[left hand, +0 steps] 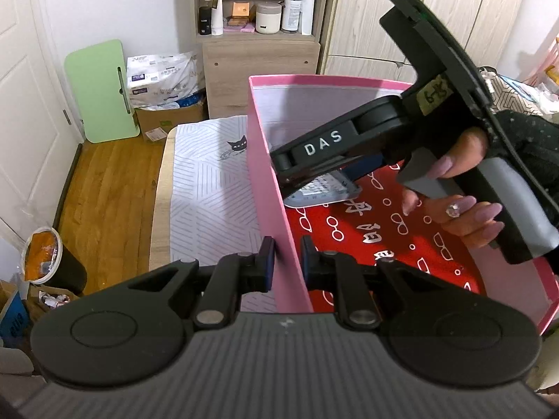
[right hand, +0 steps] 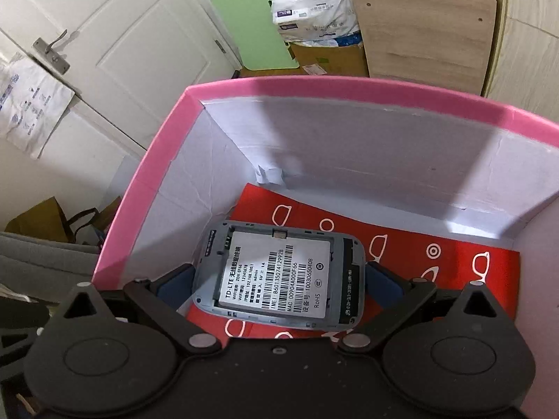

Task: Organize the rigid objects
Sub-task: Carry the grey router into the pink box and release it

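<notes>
A pink box (left hand: 269, 188) with white inner walls stands on the table; a red patterned sheet (left hand: 370, 237) lies on its floor. My left gripper (left hand: 287, 258) is shut on the box's left wall, one finger outside and one inside. My right gripper (right hand: 279, 279) reaches down into the box (right hand: 146, 188) and is shut on a grey pocket router (right hand: 279, 276), held label-up just above the red sheet (right hand: 436, 255). The router also shows in the left wrist view (left hand: 321, 192) under the right gripper's fingers.
The table (left hand: 209, 188) has a white striped cover. Left of it are wood floor, a bin (left hand: 52, 262), a green folding board (left hand: 101, 90) and a cardboard carton (left hand: 167, 118). A shelf unit (left hand: 262, 35) with bottles stands behind, and a white door (right hand: 104, 52) to the left.
</notes>
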The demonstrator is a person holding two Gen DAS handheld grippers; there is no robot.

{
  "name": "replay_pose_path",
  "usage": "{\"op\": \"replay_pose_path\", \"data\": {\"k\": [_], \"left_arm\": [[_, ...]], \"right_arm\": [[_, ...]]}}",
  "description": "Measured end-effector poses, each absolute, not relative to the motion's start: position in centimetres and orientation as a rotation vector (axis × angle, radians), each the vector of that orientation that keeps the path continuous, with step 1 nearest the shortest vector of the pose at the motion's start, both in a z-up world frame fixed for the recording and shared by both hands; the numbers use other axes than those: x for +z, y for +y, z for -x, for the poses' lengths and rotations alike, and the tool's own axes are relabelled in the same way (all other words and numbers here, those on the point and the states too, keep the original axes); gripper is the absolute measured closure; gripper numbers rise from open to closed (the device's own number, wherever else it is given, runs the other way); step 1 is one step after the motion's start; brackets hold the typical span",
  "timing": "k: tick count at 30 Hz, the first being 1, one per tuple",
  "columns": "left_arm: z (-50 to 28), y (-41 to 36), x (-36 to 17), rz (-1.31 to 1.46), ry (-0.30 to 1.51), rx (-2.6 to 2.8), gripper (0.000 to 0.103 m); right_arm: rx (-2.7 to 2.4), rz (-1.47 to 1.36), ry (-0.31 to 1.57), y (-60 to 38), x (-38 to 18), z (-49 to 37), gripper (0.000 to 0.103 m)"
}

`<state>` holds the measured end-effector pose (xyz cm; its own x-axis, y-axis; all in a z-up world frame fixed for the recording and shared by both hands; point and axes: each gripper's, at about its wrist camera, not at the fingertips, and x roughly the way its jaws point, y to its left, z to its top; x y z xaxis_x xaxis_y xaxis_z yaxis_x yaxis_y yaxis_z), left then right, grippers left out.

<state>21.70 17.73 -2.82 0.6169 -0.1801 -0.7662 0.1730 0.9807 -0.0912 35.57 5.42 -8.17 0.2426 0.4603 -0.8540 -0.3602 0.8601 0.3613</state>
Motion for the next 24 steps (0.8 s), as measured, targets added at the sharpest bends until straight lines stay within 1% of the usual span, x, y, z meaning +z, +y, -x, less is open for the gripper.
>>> {"op": "replay_pose_path", "data": {"k": [4,8,18,21,24], "left_arm": [[-21.4,18.0,-2.9,0.023,0.88,-0.2,0.089],[-21.3,17.7,-2.9,0.016,0.877,-0.194,0.089],[-21.3,18.0,-2.8,0.035,0.875,-0.181,0.09],[-21.2,18.1,-2.9,0.046,0.872,-0.174,0.09],[-21.2,18.2,-2.9,0.059,0.869,-0.169,0.09]], "right_arm": [[0.552,-0.05,1.164,5.2,-6.5,-35.0,0.0],[0.584,-0.087,1.129,3.3,-4.1,-33.6,0.0],[0.655,-0.03,0.902,-3.8,3.3,-26.6,0.0],[0.626,-0.004,0.818,-6.6,4.5,-24.3,0.0],[0.596,-0.029,0.783,-9.7,4.5,-22.6,0.001]]}}
